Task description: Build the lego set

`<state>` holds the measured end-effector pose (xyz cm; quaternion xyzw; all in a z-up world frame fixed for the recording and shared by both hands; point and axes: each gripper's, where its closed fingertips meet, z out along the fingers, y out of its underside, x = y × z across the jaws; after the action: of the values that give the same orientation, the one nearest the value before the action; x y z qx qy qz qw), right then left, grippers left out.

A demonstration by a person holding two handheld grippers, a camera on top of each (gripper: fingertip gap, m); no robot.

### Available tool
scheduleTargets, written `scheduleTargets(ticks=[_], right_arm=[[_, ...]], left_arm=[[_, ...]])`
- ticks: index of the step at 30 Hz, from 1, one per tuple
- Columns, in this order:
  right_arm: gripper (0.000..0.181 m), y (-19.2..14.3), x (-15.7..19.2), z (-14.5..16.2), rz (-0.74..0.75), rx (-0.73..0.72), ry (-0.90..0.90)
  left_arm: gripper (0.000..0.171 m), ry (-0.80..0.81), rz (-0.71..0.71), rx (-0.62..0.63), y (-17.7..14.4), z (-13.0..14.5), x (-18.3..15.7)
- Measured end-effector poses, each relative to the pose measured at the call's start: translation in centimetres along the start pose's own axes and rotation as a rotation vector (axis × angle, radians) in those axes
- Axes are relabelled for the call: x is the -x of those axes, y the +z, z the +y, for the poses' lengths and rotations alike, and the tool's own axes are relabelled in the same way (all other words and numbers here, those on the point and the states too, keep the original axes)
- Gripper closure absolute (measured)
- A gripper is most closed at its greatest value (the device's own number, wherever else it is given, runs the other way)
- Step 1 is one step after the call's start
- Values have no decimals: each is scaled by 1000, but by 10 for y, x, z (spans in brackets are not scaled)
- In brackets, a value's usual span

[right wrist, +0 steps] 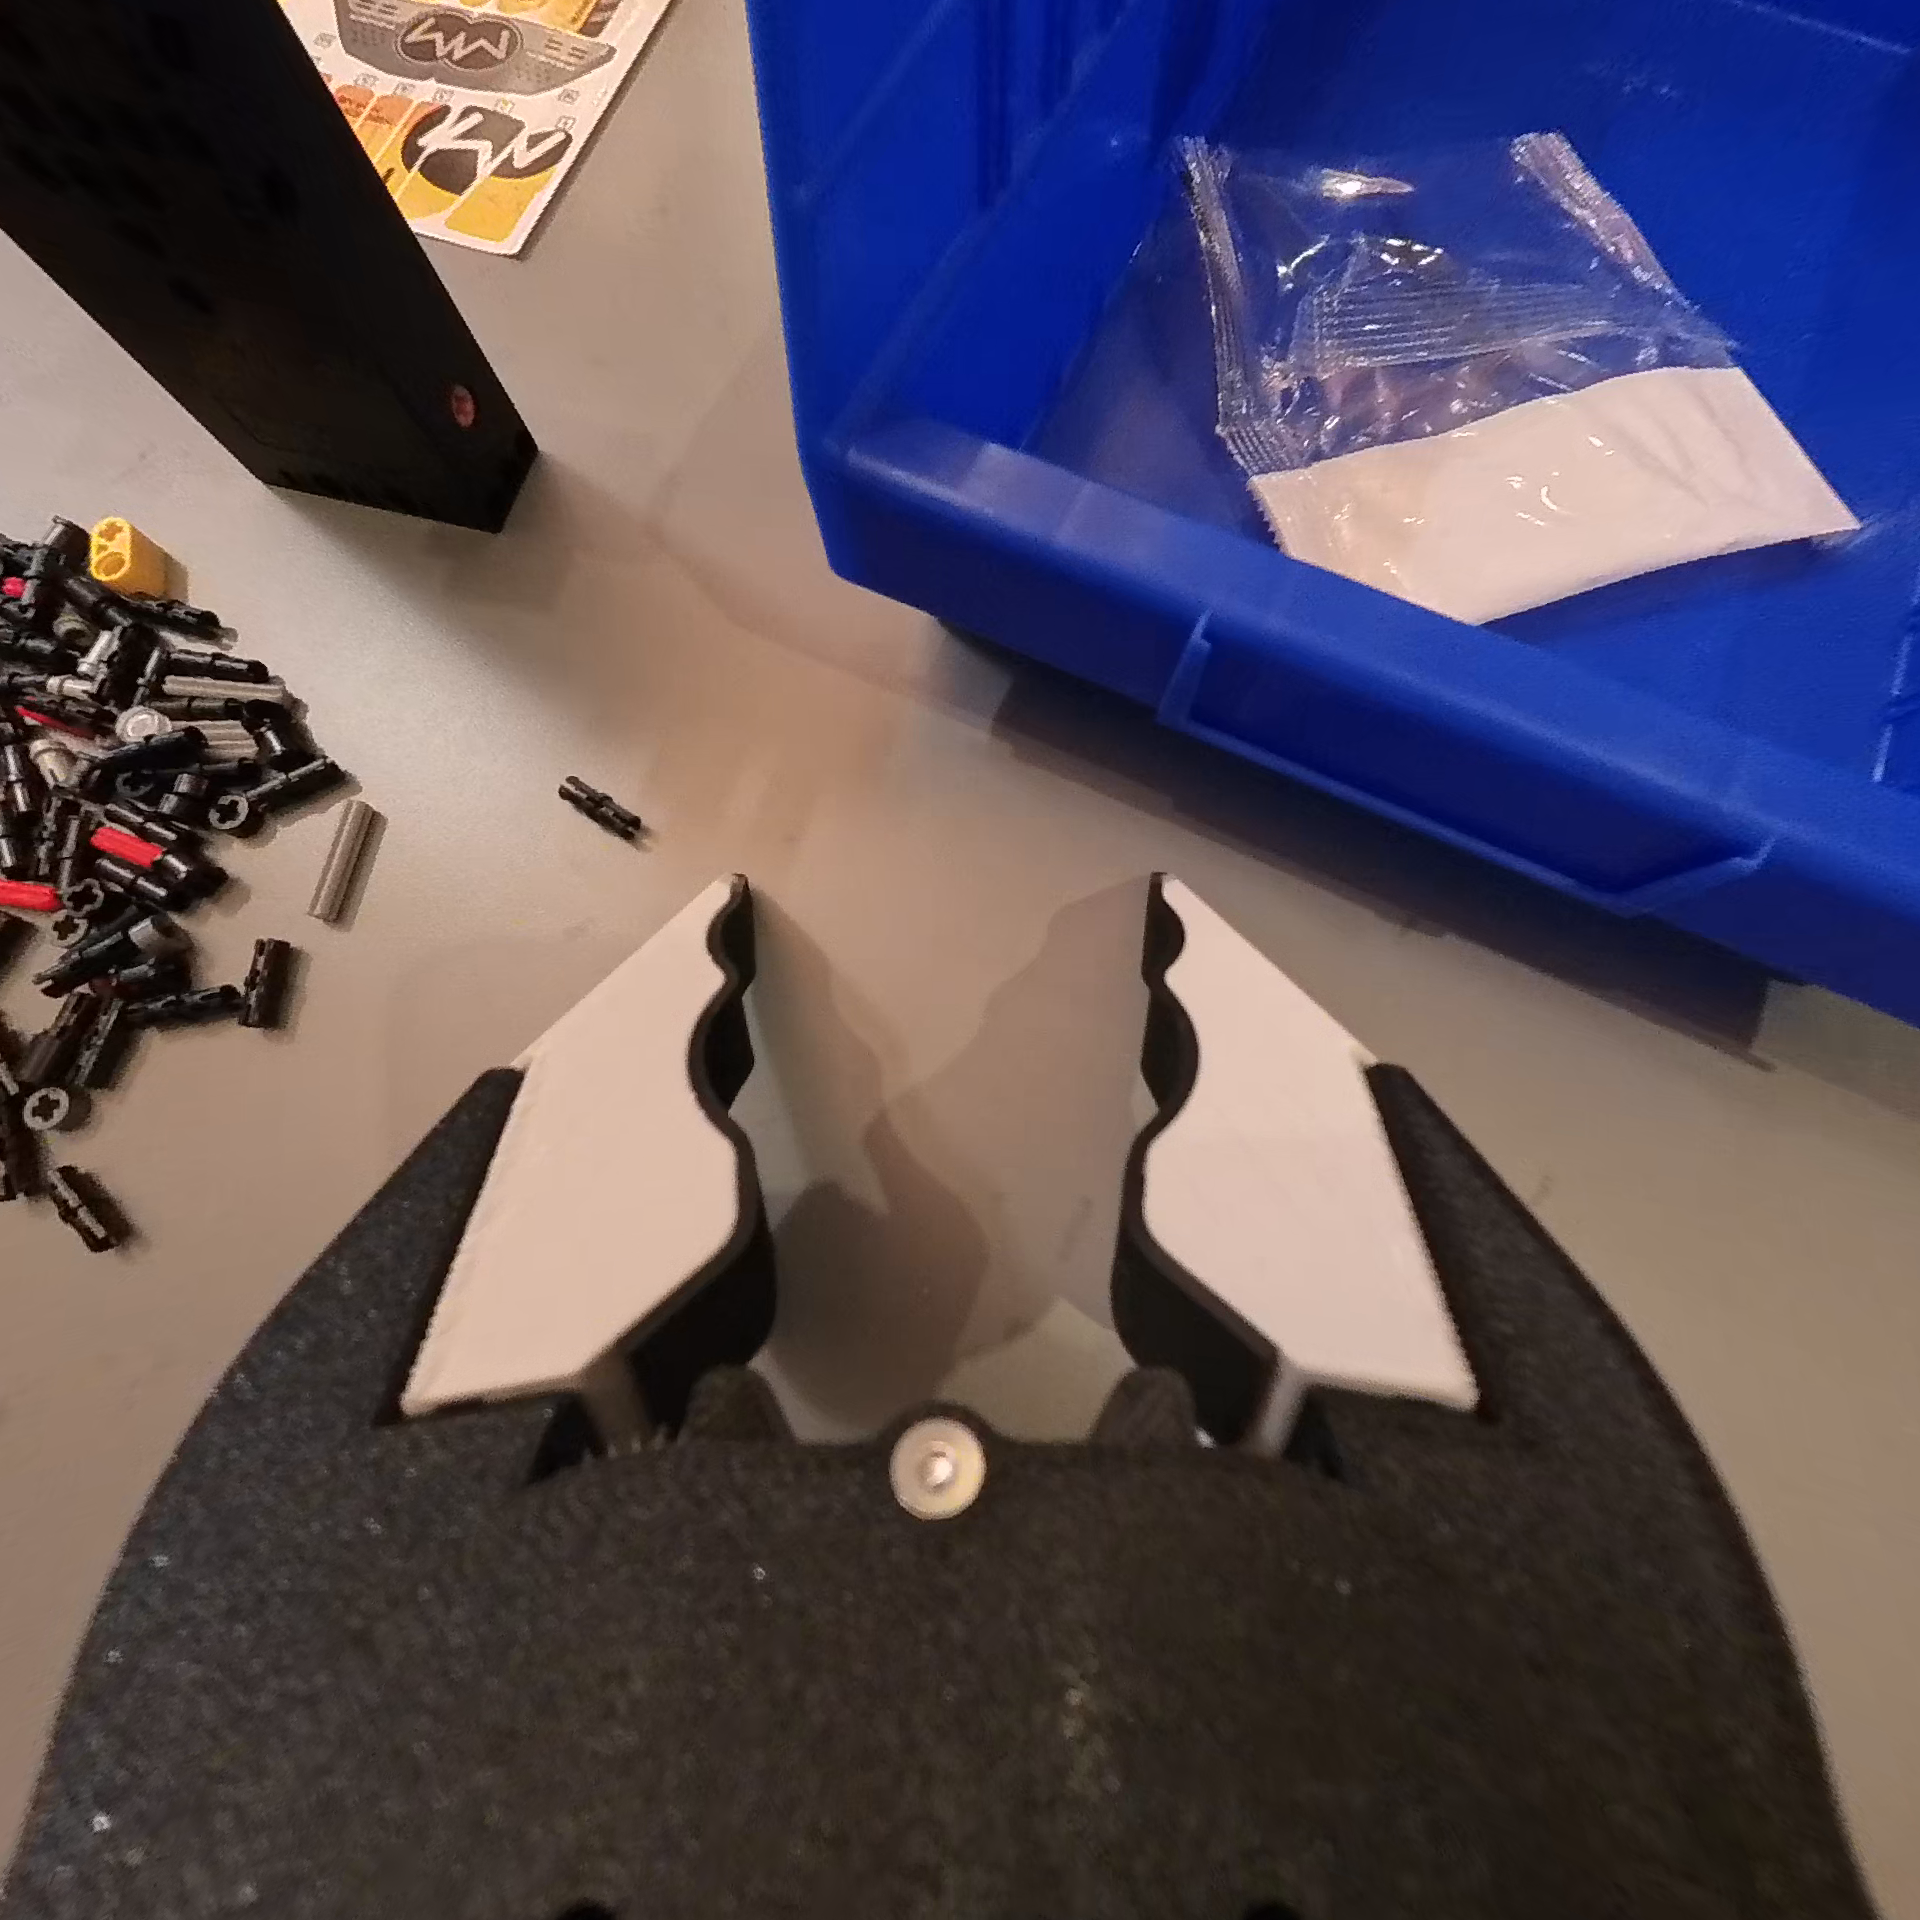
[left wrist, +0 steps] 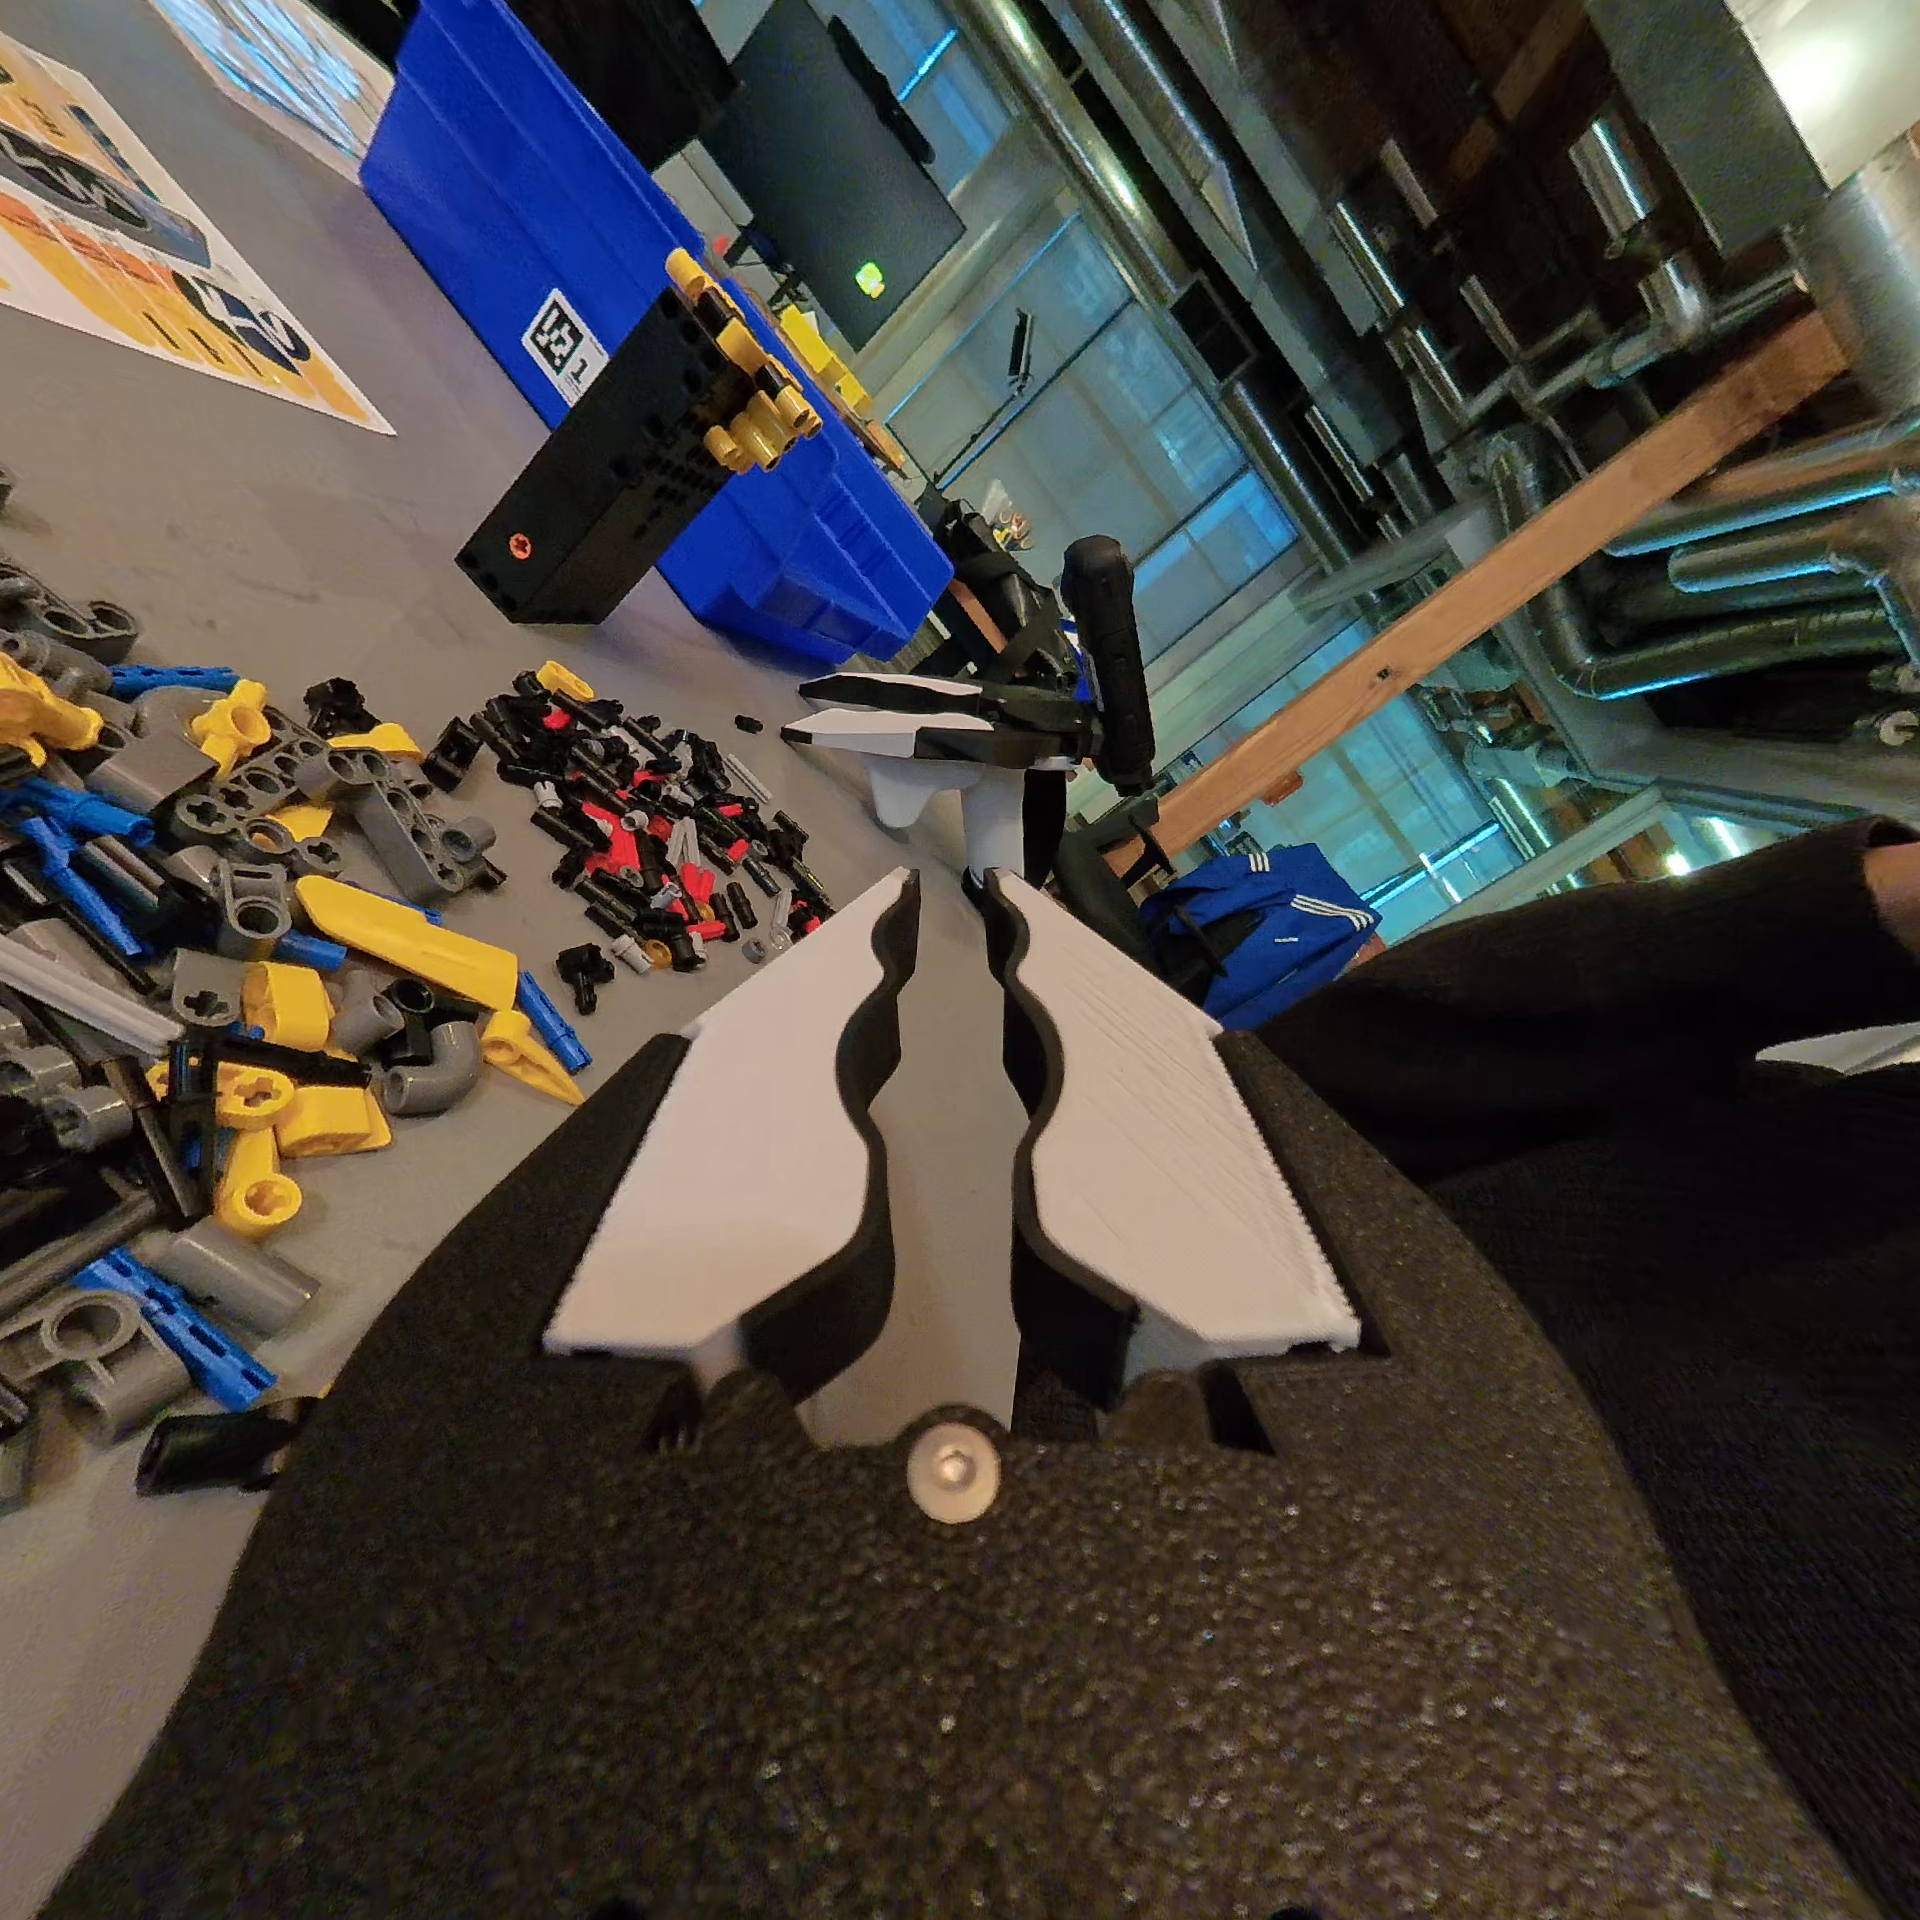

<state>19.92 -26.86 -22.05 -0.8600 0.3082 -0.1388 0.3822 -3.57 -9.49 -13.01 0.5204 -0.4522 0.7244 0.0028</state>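
Both grippers were found empty: the left gripper (left wrist: 951,883) narrowly parted, raised beside the parts pile (left wrist: 644,821); the right gripper (right wrist: 945,883) spread wide over bare table (right wrist: 727,582), between a loose pin (right wrist: 601,805) and the bin (right wrist: 1299,665), which held a bag (right wrist: 1455,416).

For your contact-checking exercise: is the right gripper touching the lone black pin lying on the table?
Apart. The right wrist view shows bare table between the right gripper and the black pin.

Grey tabletop (left wrist: 312,540), wooden beam (left wrist: 1507,582), silver ceiling ducts (left wrist: 1143,156), glass-paned windows (left wrist: 1195,416) beyond.
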Motion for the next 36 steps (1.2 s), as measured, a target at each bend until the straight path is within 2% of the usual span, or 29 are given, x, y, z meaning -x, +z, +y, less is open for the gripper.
scheduleTargets(ticks=[25, 31, 36], right_arm=[[105, 0, 0, 0, 0, 0, 0], [103, -3, 2, -1, -82, -18, 38], [103, -3, 2, -1, -68, -13, 22]], left_arm=[[159, 4, 2, -1, 0, 0, -1], [159, 13, -11, 7, 1, 1, 0], [159, 14, -9, 5, 1, 1, 0]])
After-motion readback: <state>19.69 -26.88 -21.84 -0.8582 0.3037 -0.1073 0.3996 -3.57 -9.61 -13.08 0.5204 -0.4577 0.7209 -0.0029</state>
